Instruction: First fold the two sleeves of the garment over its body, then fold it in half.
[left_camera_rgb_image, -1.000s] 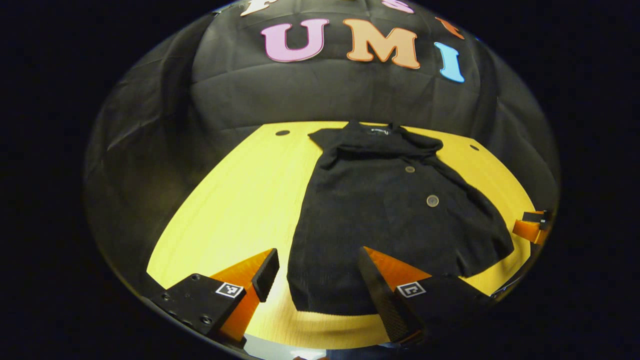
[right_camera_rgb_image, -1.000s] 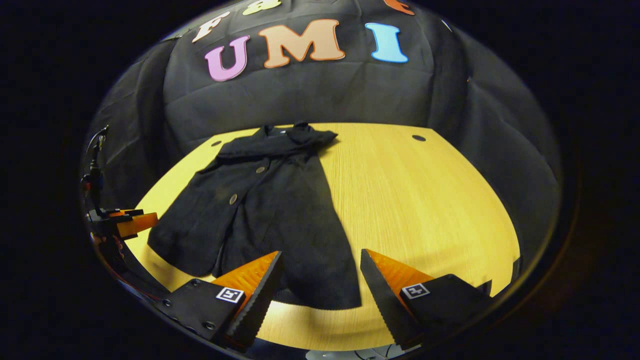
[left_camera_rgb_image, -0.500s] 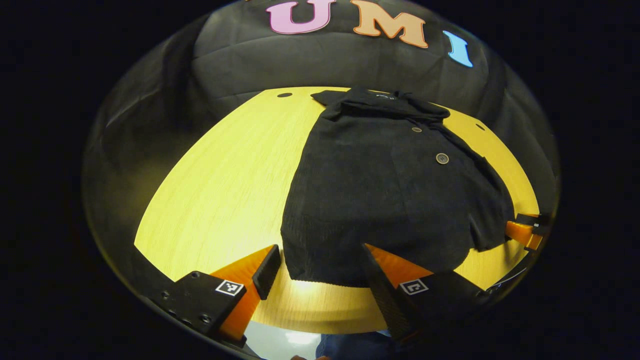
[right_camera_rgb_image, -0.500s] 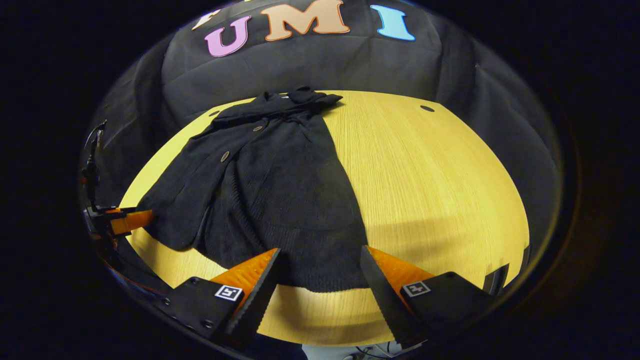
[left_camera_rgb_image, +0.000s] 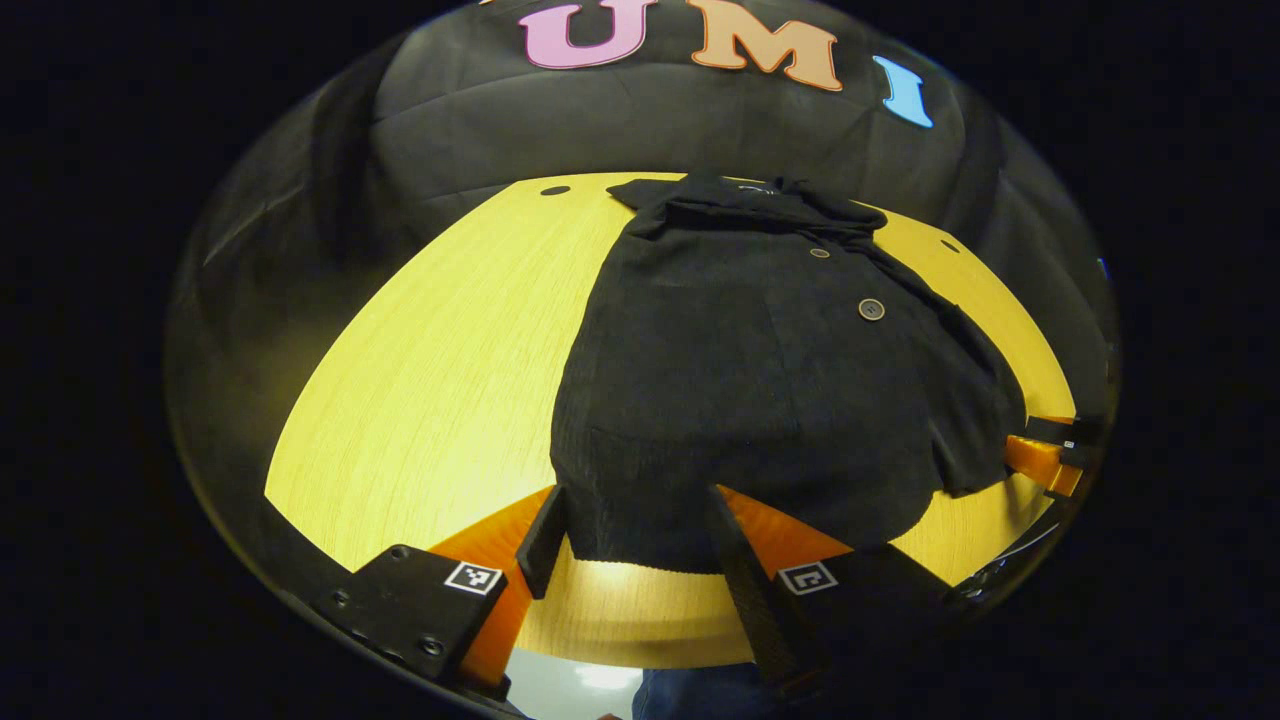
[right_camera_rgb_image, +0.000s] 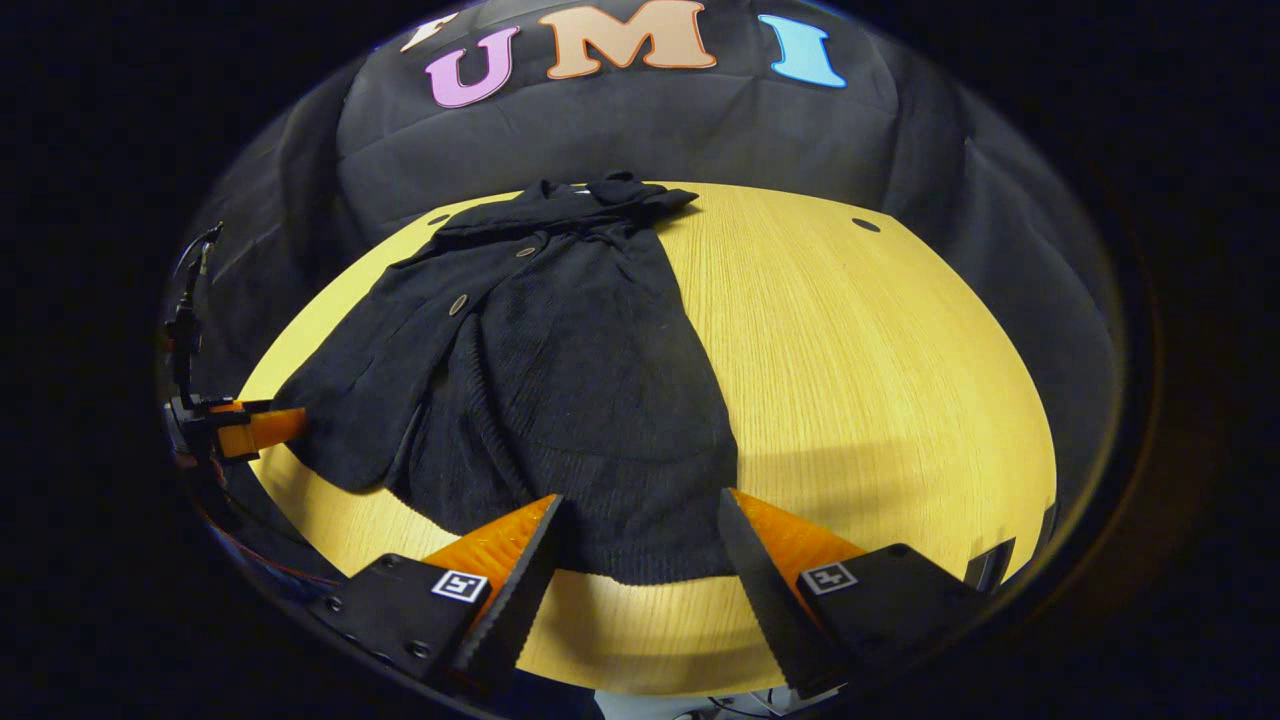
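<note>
A black buttoned garment (left_camera_rgb_image: 760, 380) lies flat on the yellow wooden table (left_camera_rgb_image: 430, 370), collar at the far side and hem nearest me. My left gripper (left_camera_rgb_image: 634, 495) is open low over the near hem, a finger on each side of the hem's left end. In the right gripper view the same garment (right_camera_rgb_image: 560, 380) spreads up and to the left. My right gripper (right_camera_rgb_image: 640, 498) is open too, its fingers straddling the hem's right end. Each gripper also appears in the other's view: the right gripper (left_camera_rgb_image: 1045, 460) by the garment's right flap, the left gripper (right_camera_rgb_image: 245, 430) by its left flap.
The table's front edge (left_camera_rgb_image: 620, 655) runs just under my left fingers. Small dark holes (right_camera_rgb_image: 866, 225) mark the tabletop near its far corners. Bare wood (right_camera_rgb_image: 880, 400) stretches to the right of the garment, and black cloth hangs behind the table.
Both grippers have dropped and moved forward toward the hem, which now sits between each pair of fingers. The garment itself has not shifted, and both stay open.
</note>
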